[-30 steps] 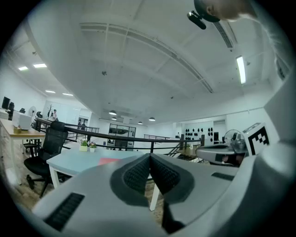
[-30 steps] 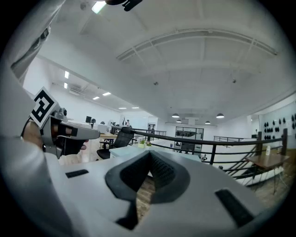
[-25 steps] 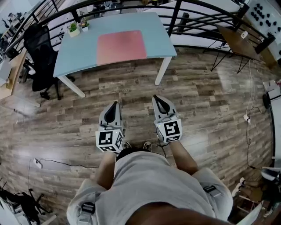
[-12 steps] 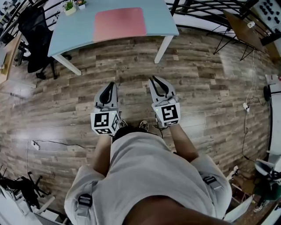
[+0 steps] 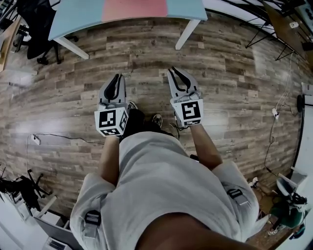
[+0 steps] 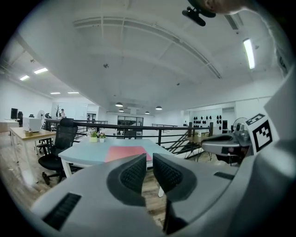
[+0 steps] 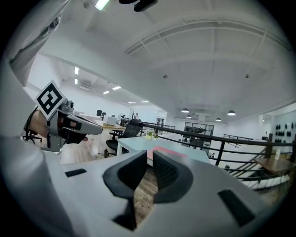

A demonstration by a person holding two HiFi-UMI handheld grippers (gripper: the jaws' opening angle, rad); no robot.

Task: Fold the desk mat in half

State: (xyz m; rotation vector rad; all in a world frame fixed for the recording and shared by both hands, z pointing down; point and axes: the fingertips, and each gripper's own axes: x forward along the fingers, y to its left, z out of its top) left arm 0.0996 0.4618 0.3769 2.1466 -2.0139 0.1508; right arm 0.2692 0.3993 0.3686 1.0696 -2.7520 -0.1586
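Note:
The pink desk mat (image 5: 134, 9) lies flat on the light-blue table (image 5: 78, 17) at the top edge of the head view, well ahead of both grippers. The left gripper view shows the mat (image 6: 127, 152) just beyond the jaws, and the right gripper view shows the same mat (image 7: 169, 152). My left gripper (image 5: 117, 78) is held over the wooden floor; its jaws are opening, with a narrow gap and nothing between them. My right gripper (image 5: 174, 72) is level beside it; its jaws are closing slightly, still apart and empty.
A black office chair (image 5: 34, 14) stands left of the table. Two small potted plants (image 6: 97, 136) sit at the table's far left. A black railing (image 6: 175, 132) runs behind it. A cable (image 5: 58, 139) lies on the floor at left, and a wooden side table (image 5: 283, 24) stands at right.
The table and mat have slid toward the top of the head view as the person walks forward. Both grippers' jaws have parted from shut to a narrow gap.

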